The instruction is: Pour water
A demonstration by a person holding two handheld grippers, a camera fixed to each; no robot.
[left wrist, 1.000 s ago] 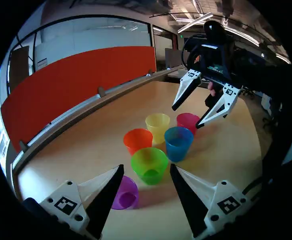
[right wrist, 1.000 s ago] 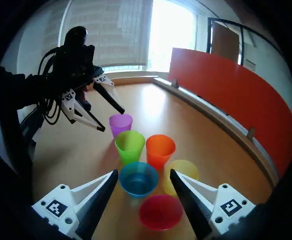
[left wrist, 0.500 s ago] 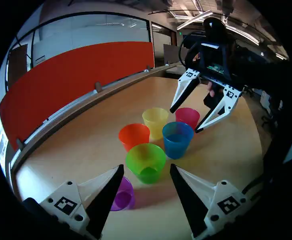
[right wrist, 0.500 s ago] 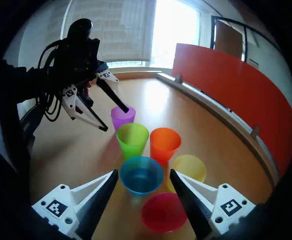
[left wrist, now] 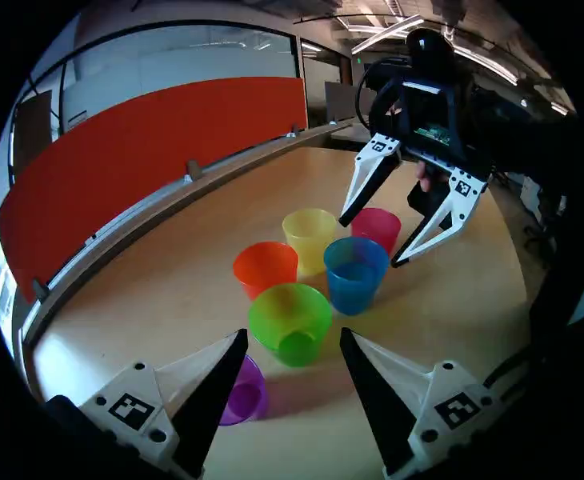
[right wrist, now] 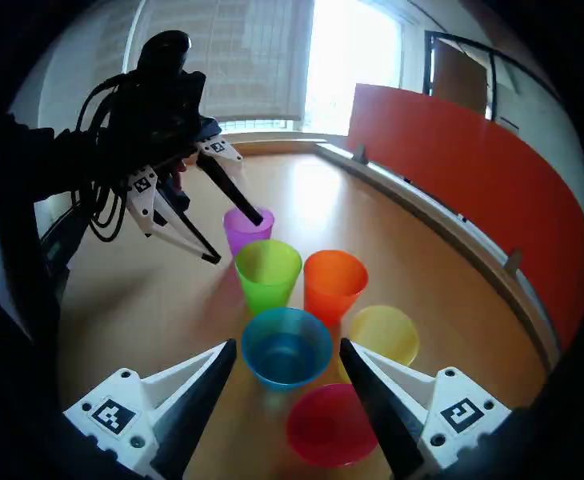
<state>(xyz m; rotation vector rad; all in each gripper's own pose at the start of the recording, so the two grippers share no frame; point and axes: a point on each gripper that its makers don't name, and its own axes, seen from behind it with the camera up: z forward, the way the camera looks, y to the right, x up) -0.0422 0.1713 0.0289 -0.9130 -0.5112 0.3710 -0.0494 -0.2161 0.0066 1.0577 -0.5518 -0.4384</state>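
Right tool, apart and empty, has the blue cup at 12 o'clock between its tips; left tool, also apart, faces the green cup

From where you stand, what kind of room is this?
Probably an open-plan office or lab: a long wooden table with a red divider panel along its edge, glass partition walls behind it, and strip lights overhead.
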